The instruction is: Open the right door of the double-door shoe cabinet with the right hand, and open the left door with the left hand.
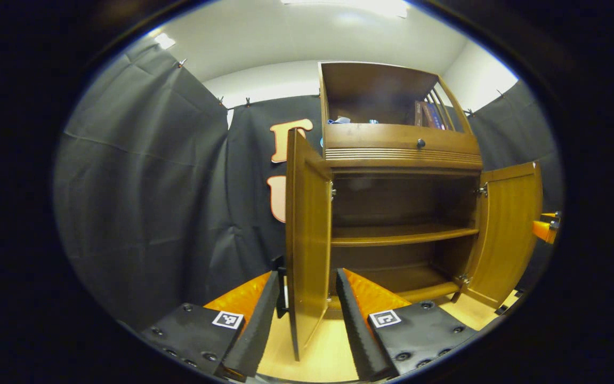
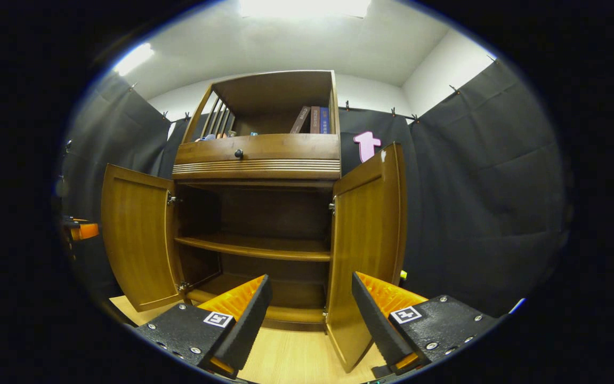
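Observation:
The wooden shoe cabinet stands with both lower doors swung out. In the left gripper view, the left door points edge-on at me, and my left gripper is open with that door's free edge between its fingers. The right door hangs open at the far right, with part of the right gripper beyond it. In the right gripper view, the right door stands between the fingers of my open right gripper, nearer the right finger. The left door is open too, and the left gripper shows beside it.
Inside the cabinet is a bare middle shelf. Above the doors sits a drawer with a dark knob, and an open top compartment holds books. Black cloth walls close in on both sides. The floor is light wood.

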Available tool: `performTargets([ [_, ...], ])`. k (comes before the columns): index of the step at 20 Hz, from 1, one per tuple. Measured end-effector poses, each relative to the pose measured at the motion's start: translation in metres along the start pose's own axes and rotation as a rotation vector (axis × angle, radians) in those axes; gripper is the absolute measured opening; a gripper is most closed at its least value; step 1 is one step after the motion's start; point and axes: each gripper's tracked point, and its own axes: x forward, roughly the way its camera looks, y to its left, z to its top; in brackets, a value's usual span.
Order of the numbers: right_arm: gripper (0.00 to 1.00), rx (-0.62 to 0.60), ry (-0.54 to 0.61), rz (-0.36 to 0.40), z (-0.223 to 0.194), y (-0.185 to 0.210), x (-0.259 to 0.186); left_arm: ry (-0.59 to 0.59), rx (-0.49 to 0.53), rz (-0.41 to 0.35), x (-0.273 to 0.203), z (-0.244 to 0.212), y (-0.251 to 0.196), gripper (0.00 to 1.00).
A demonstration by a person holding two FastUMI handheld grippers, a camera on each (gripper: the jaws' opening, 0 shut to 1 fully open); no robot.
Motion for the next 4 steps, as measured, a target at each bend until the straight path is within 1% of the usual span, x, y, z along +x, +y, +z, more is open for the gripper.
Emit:
performTargets([
  [3, 0.98, 0.001, -0.021, -0.009, 0.011, -0.013, -0.004, -0.033, 0.028, 0.032, 0.002, 0.016, -0.005, 0.83],
  [4, 0.98, 0.001, -0.025, -0.011, 0.015, -0.017, -0.005, -0.043, 0.028, 0.034, 0.003, 0.02, -0.008, 0.83],
])
